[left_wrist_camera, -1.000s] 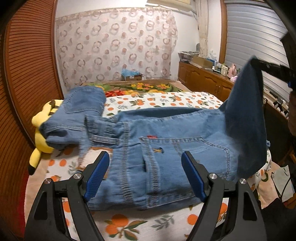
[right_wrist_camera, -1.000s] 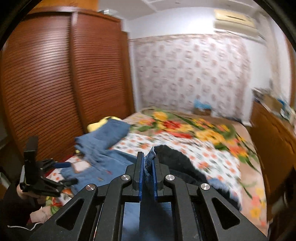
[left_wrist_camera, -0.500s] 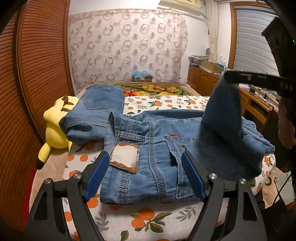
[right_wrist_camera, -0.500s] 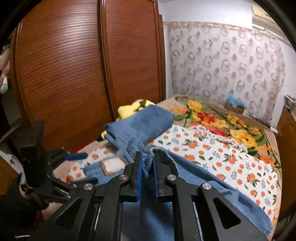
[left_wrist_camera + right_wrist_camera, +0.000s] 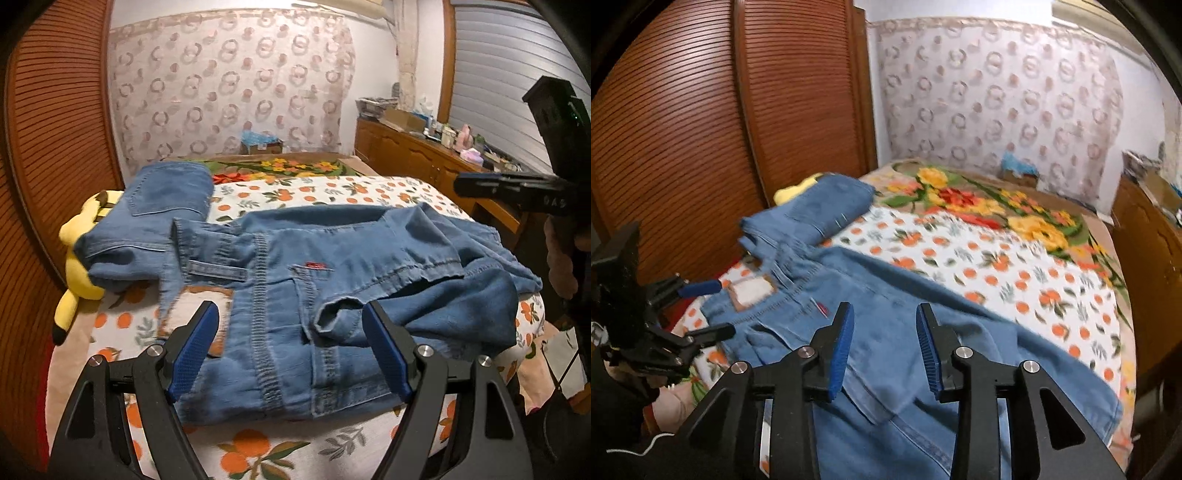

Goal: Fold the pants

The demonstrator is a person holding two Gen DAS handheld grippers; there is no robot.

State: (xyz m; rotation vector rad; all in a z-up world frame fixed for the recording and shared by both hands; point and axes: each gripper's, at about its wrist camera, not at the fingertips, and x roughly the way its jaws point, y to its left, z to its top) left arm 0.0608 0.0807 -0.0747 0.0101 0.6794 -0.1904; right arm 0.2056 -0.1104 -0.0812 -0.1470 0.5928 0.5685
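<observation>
Hovering over the jeans (image 5: 303, 280) on the bed (image 5: 332, 192), left tongs (image 5: 291, 350) angled down, gaping wide, right tongs (image 5: 884, 345) opening, nothing gripped

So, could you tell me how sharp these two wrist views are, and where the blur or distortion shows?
Left wrist view: mostly sharp; the jeans stitching reads clearly, slight smear near the bottom hem; the fisheye bows the wardrobe. Right wrist view: softer, motion blur smears the jeans and the orange-print bedsheet; the right gripper stays crisp, its jaws opening; dark vignette in the corners.
</observation>
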